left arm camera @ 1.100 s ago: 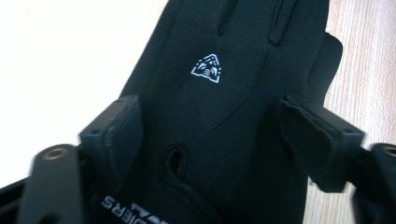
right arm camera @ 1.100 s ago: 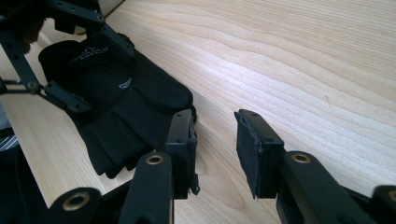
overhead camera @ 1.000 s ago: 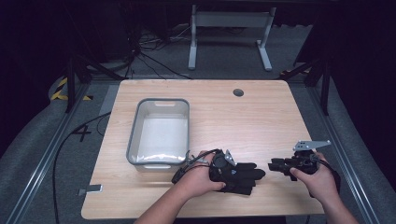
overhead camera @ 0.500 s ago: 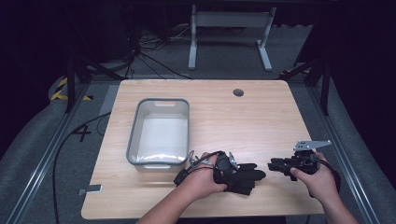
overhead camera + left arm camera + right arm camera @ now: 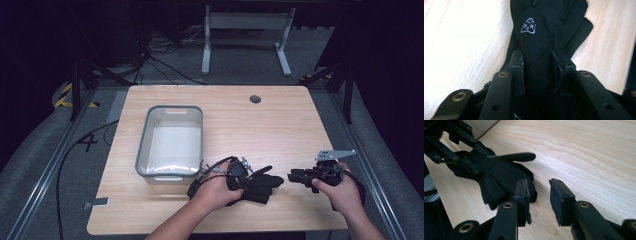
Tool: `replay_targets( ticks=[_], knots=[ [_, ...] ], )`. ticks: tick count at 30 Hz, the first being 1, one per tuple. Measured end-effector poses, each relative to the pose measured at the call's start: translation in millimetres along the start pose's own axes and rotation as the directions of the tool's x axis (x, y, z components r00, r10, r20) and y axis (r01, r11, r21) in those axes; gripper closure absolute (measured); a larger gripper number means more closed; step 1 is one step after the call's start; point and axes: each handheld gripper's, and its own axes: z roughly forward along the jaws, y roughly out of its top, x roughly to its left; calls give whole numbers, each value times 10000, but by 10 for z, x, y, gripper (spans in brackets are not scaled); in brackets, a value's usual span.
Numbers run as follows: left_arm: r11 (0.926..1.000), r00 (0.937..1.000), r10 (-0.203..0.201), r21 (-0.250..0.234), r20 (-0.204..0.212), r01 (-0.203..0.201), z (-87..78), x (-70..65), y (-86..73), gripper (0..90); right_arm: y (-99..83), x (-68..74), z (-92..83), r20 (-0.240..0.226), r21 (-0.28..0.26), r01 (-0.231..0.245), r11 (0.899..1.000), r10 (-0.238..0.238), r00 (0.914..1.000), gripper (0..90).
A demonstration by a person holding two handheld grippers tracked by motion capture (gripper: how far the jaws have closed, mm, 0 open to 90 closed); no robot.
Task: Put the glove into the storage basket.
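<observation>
The left claw (image 5: 250, 177) and hand (image 5: 216, 190) cover the black glove's (image 5: 264, 184) cuff in the high view; its fingertips run off the left gripper view's top edge.

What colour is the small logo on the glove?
White, on the black fabric glove; clearest in the left gripper view.

Both grippers are black: the left gripper (image 5: 235, 175) trails looped black cables, and the right gripper (image 5: 307, 176) carries a grey three-cornered plate on top. Their flat linkage bars have brass-coloured rivets, and the jaws end in dark rectangular pads. Forearms are bare, without sleeves.

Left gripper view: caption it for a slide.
Left gripper closing on a black glove lying on the wooden table.
</observation>
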Motion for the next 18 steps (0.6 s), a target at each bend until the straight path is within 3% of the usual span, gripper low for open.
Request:
replay_targets(
  ticks=[5,18],
  knots=[
    [9975,9986,-522,-467,123,528,-278,-2,69,653,8,-3,6,-17,2,8,10000,-8,10000,686],
    [9889,9960,-848,-1247,-267,808,-691,43,112,648,60,-7,54,-111,58,62,10000,-61,9999,687]
  ],
)
